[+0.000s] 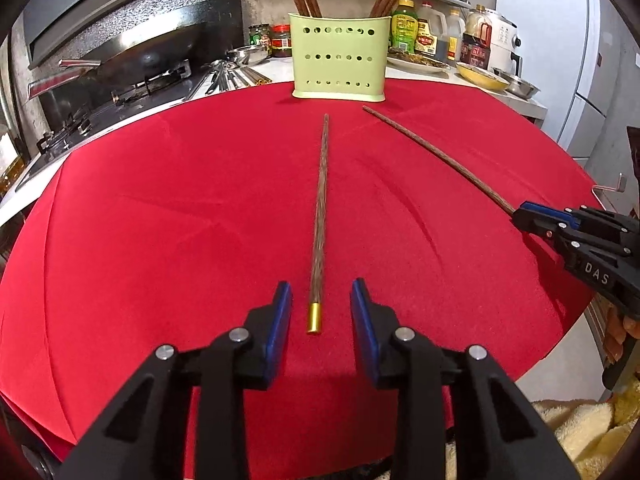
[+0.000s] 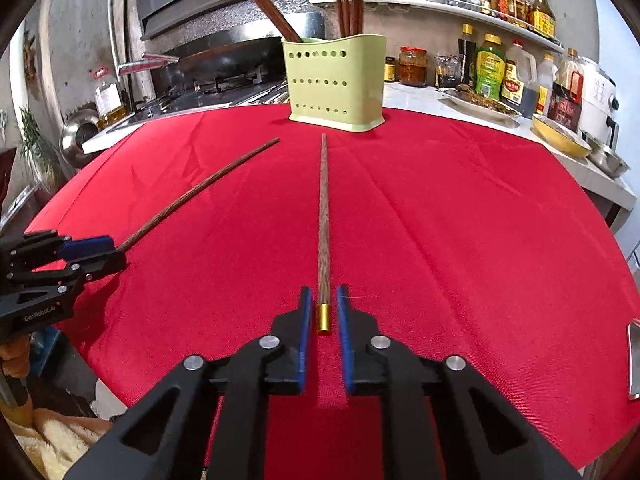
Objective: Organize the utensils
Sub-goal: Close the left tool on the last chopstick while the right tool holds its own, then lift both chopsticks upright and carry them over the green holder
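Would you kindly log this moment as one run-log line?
left tongs: open around left chopstick | right tongs: open around right chopstick | holder: upright

The right tongs [image 2: 323,312] stand parted around a chopstick's [image 2: 322,216] gold cap; it points at the green holder [image 2: 335,84]. The left tongs [image 2: 106,254] meet a second chopstick [image 2: 200,192] on the red bench [image 2: 460,240].

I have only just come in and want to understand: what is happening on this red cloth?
A person with a gripper in each hand is tidying chopsticks into the green holder. The left gripper is open around the gold-capped end of one chopstick lying on the red cloth. The right gripper brackets the other chopstick, jaws close but apparently not shut. Nothing is lifted yet.
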